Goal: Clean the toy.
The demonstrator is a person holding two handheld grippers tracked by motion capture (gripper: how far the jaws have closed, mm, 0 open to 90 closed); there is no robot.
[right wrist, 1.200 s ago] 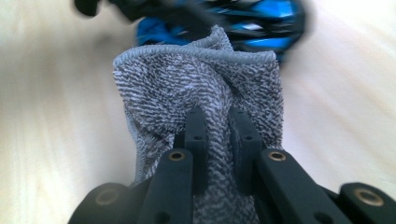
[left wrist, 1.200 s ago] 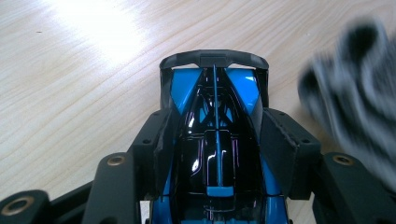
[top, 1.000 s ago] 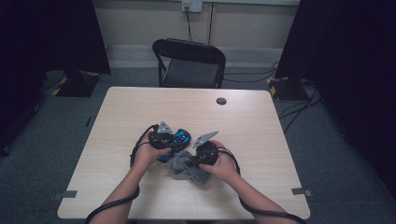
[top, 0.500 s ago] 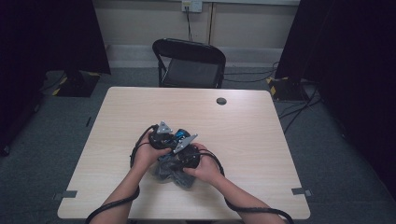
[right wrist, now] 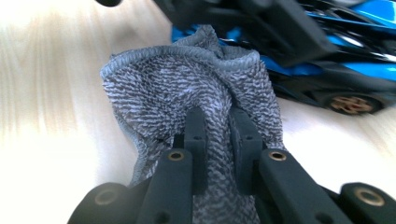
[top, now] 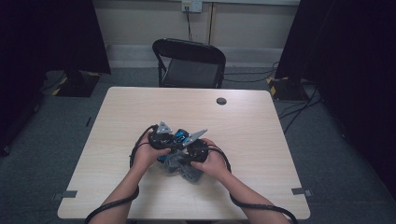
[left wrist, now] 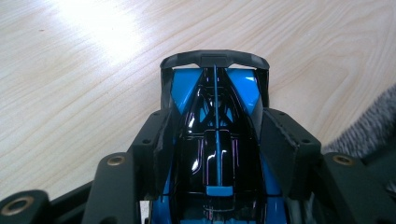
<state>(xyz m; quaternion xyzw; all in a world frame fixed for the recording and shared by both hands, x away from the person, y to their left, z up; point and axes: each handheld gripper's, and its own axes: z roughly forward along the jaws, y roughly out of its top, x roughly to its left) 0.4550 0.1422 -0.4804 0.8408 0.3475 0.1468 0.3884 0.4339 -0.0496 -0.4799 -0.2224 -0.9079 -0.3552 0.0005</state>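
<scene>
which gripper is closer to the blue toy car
Left. The left gripper clamps the blue toy car between its jaws. The right gripper pinches the grey cloth just beside the car.

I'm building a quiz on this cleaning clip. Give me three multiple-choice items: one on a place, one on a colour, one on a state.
1. Where does the small dark disc lie on the table?
A. far side, towards the chair
B. near left corner
C. under the cloth

2. What colour is the toy car?
A. red and white
B. blue and black
C. yellow

3. How is the right claw?
A. open over bare table
B. shut on the grey cloth
C. shut on the car

Answers: 1 A, the high view shows it near the far edge; 2 B, the left claw clasps its blue-and-black body; 3 B, its jaws pinch a fold of cloth.
</scene>
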